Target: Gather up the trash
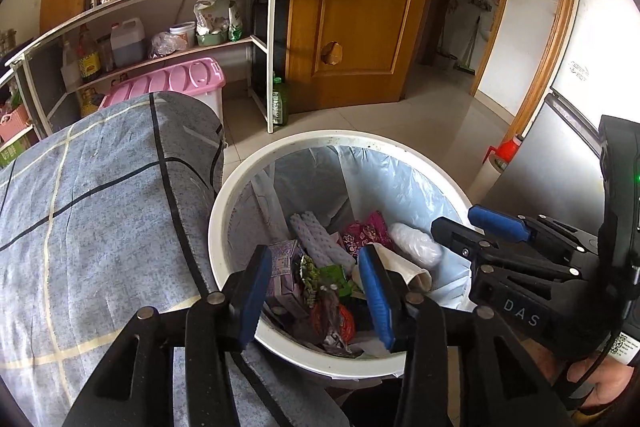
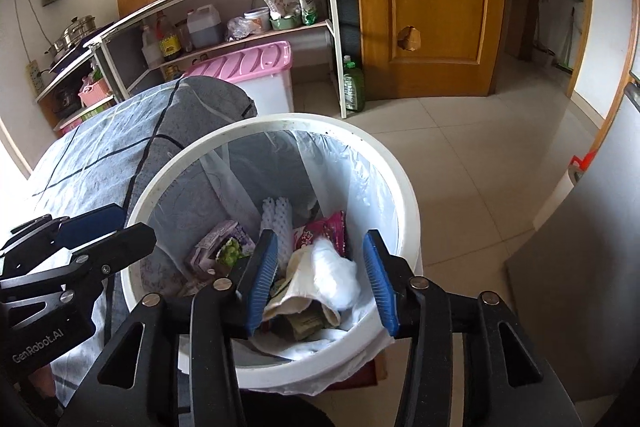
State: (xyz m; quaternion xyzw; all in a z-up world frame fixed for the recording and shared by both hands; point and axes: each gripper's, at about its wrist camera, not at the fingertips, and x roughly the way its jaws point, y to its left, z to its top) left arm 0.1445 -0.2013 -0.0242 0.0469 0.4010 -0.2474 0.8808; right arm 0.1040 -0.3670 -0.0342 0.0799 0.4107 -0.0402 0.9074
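Both tools hang parted over the bin, nothing in their grip.

Left tool [image 1: 316, 295] is released above the near left of the bin [image 1: 240, 179], pads apart over a purple carton [image 1: 284, 267] and crumpled wrappers [image 1: 332, 315]; right tool [image 2: 320, 279] is released too, with a white wad [image 2: 340, 275] lying loose below its gap. All the trash sits low inside, on the thin liner [image 2: 360, 183]. I'd judge it light, soft and crushable. The liner looks slippery and easy to tear, so the place to pinch is its bunched edge at the rim, not the stretched film. A checked cloth [image 1: 100, 187] covers the surface to the left.
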